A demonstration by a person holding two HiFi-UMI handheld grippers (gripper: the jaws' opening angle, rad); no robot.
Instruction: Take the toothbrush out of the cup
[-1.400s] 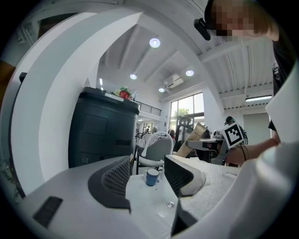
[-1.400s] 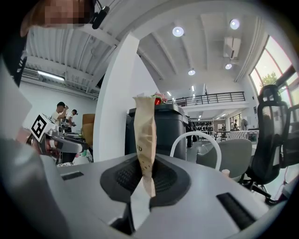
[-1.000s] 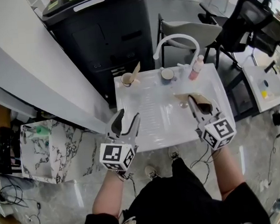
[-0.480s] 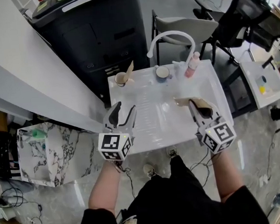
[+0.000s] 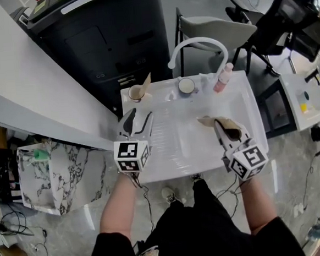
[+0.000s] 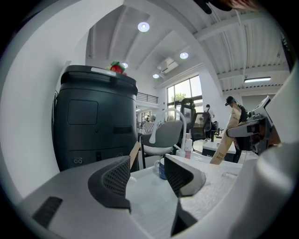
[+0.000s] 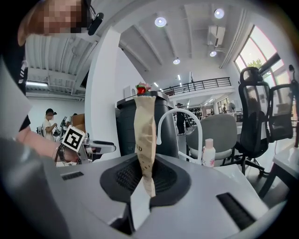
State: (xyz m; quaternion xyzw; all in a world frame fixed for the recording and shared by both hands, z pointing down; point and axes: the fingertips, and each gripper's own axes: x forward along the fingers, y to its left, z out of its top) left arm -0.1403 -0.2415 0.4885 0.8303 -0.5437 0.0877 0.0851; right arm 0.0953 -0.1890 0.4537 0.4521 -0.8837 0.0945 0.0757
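"Where's the toothbrush?"
"My right gripper (image 7: 148, 182) pinches the toothbrush (image 7: 145, 135). The jaws are nearly closed on its paper wrap, at 3 o'clock over the sink (image 5: 173, 151)."
"Your left?"
"My left gripper (image 6: 147, 175) is open and empty, at 9 o'clock."

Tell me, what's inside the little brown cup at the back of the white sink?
A tan paper-wrapped toothbrush pokes out of the brown cup, leaning right. Its lower end is hidden by the cup's wall, so the cup's bottom can't be seen.

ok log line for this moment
left gripper: open, empty | right gripper: shut on paper-wrapped toothbrush | both above white sink
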